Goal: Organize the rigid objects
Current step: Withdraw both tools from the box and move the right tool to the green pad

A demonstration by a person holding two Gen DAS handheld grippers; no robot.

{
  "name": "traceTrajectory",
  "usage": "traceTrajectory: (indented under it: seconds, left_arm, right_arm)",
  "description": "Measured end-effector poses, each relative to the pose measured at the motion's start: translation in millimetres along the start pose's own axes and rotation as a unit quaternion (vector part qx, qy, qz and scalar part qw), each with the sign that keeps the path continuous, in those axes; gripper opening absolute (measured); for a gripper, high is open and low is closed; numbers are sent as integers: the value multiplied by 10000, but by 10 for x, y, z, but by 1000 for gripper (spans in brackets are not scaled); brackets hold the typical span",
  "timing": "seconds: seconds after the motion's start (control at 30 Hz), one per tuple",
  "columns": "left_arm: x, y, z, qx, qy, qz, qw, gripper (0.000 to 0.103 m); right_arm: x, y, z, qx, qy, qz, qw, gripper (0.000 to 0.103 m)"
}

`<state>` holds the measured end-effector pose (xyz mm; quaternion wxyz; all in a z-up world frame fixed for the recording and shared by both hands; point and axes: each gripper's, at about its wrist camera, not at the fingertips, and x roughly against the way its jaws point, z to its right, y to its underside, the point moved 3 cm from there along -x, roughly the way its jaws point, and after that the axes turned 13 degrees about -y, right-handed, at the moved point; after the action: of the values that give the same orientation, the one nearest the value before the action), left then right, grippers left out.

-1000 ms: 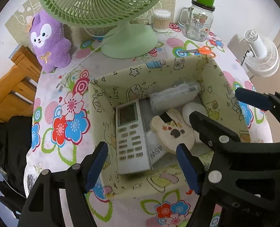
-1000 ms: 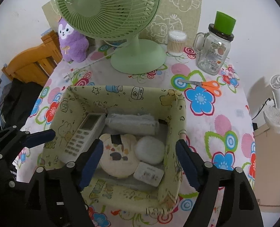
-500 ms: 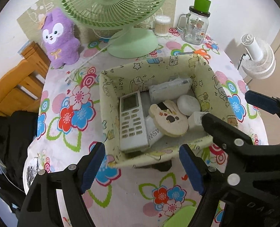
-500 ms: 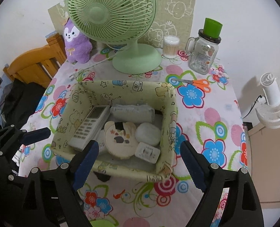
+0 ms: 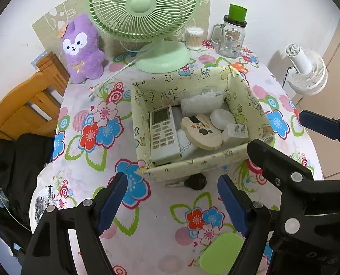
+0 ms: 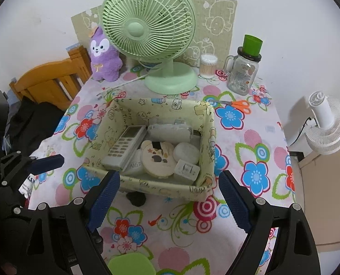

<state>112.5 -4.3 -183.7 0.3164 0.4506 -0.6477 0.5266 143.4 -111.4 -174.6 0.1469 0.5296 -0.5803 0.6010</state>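
The left gripper (image 5: 172,202) tilts steeply downward, its two blue-padded fingers (image 5: 111,202) spread wide with nothing between them; its jaws have just been opening. The right gripper (image 6: 168,202) tilts down likewise, its blue fingers (image 6: 235,202) also set wide apart and empty, its jaws too having just been opening. The two sit side by side: the right gripper's black frame and one blue pad fill the right edge of the left wrist view, and the left gripper's frame shows at the left edge of the right wrist view
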Motion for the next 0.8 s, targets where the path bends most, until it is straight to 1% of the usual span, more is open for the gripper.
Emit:
traceTrajectory:
  seconds: [0.43, 0.8]
  left_arm:
    - [138, 218, -64, -62, 116, 130, 9998, 83]
    - [117, 460, -48, -268, 274, 176, 9991, 86]
  right_arm:
    - [198, 237, -148, -87, 39, 146, 9998, 90]
    - [239, 534, -198, -256, 207, 97, 9994, 90]
